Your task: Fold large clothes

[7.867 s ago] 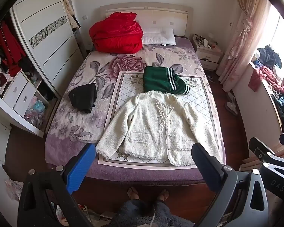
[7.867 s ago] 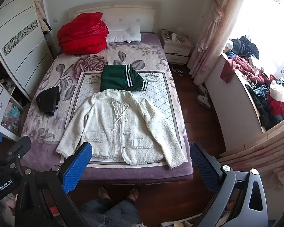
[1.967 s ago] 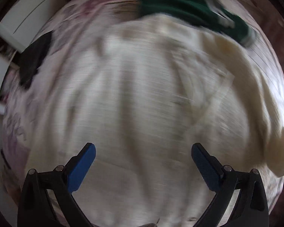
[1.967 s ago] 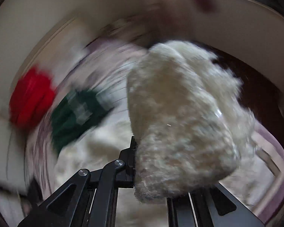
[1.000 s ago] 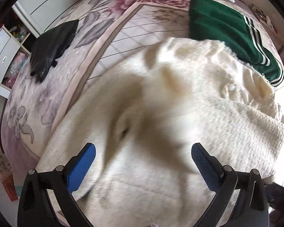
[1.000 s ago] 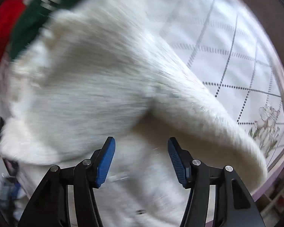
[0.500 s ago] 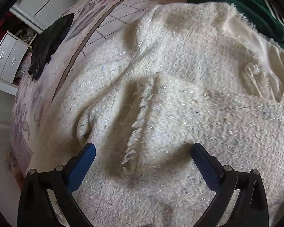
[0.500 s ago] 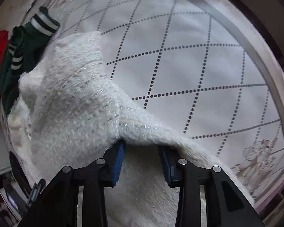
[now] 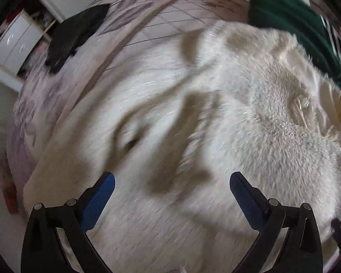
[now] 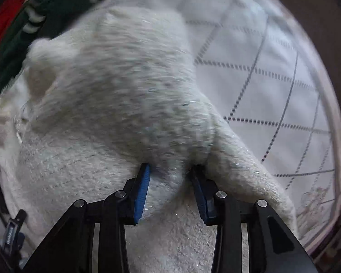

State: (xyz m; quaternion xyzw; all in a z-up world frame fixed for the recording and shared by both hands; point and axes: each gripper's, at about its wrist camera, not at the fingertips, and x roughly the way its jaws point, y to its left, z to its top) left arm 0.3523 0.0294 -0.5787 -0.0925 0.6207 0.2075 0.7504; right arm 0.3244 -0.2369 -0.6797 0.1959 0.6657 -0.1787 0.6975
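A cream fuzzy jacket (image 9: 193,118) lies rumpled on the bed and fills the left wrist view. My left gripper (image 9: 170,182) is wide open just above its cloth, holding nothing. In the right wrist view the jacket (image 10: 116,86) has its right side folded over the body. My right gripper (image 10: 170,170) is shut on a bunched ridge of that fold, with cloth pinched between the blue pads (image 10: 143,186). The image is blurred by motion.
A folded green garment with white stripes (image 9: 291,22) lies beyond the jacket, also in the right wrist view (image 10: 45,6). A black garment (image 9: 72,34) lies at the bed's left side. The white quilted bedspread (image 10: 272,79) shows to the right. White drawers (image 9: 13,43) stand far left.
My right gripper has narrowed from open to clamped on the folded jacket cloth. My left gripper stayed open and shifted over the jacket; the view is now blurred.
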